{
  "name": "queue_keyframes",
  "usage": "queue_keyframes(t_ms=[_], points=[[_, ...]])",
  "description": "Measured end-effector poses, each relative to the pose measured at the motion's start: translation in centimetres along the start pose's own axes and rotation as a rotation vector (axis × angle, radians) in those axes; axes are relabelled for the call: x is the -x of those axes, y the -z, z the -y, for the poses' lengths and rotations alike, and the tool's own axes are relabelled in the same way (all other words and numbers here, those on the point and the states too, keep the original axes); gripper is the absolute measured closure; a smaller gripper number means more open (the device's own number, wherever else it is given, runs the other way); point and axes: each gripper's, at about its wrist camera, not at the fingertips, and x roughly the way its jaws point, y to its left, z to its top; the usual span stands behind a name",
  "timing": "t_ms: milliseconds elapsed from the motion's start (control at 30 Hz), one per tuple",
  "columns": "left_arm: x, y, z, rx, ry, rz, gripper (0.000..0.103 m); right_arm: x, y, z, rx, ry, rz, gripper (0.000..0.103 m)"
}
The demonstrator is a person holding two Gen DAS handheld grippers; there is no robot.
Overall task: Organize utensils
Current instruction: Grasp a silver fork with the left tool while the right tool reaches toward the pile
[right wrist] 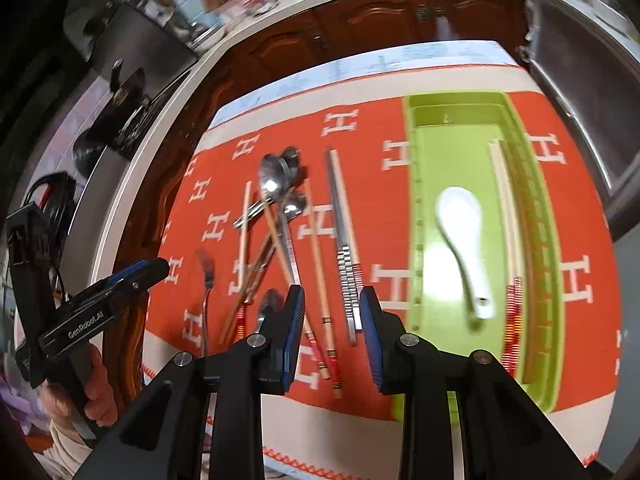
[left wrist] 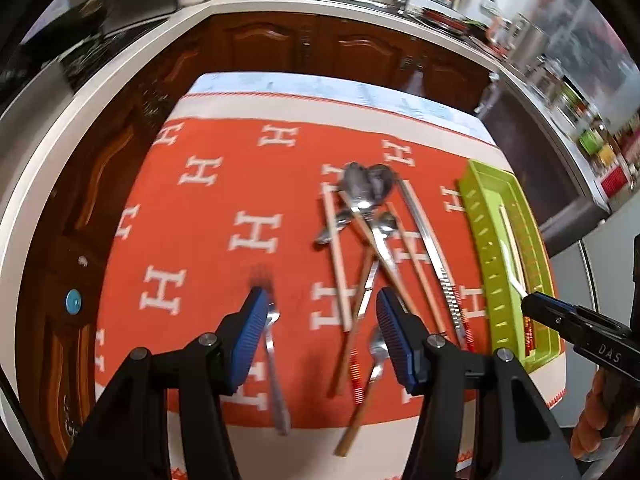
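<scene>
White spoon (right wrist: 464, 240) inside green tray (right wrist: 416, 216)

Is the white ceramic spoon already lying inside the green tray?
Yes, in the right wrist view the white ceramic spoon lies flat on the floor of the green tray, beside the chopsticks along its far wall.

Orange cloth (right wrist: 460, 80) patterned with white H's, lime-green tray (right wrist: 416, 208), seemingly white spoon (right wrist: 460, 228).
</scene>
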Motion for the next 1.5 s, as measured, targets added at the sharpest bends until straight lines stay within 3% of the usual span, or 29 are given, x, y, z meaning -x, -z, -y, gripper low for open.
queue_keyframes(t_ms=[333, 533, 767, 933, 1167, 1400, 1500], points=[[-3.8, 2.6, -3.3, 0.035, -0.022, -0.084, 0.049, -4.4, 0.5, -6.2, 0.11, -0.004, -0.075, 0.075], [-7.0, 3.7, -4.1, 0.055, -0.041, -0.153, 0.069, -7.3, 1.1, -7.0, 0.131, -0.01, -0.118, 0.075], [-8.2, 2.0, -5.8, 0.095, -0.023, -0.117, 0.069, -8.9, 1.6, -7.1, 0.144, -0.04, -0.137, 0.075], [-9.5, 0.9, -6.7, 0.068, -0.002, -0.094, 0.069, -9.4, 1.2, -7.1, 0.15, -0.056, -0.14, 0.075], [-9.9, 0.0, -7.3, -0.015, 0.102, -0.047, 0.069, -10.0, 1.0, -7.2, 0.156, -0.052, -0.143, 0.075], [-10.3, -0.3, -8.9, -0.033, 0.27, -0.021, 0.069, -11.2, 1.2, -7.6, 0.149, -0.043, -0.164, 0.075], [-10.6, -0.4, -9.0, -0.101, 0.314, -0.009, 0.069, -11.6, 1.1, -7.7, 0.147, -0.034, -0.166, 0.075]])
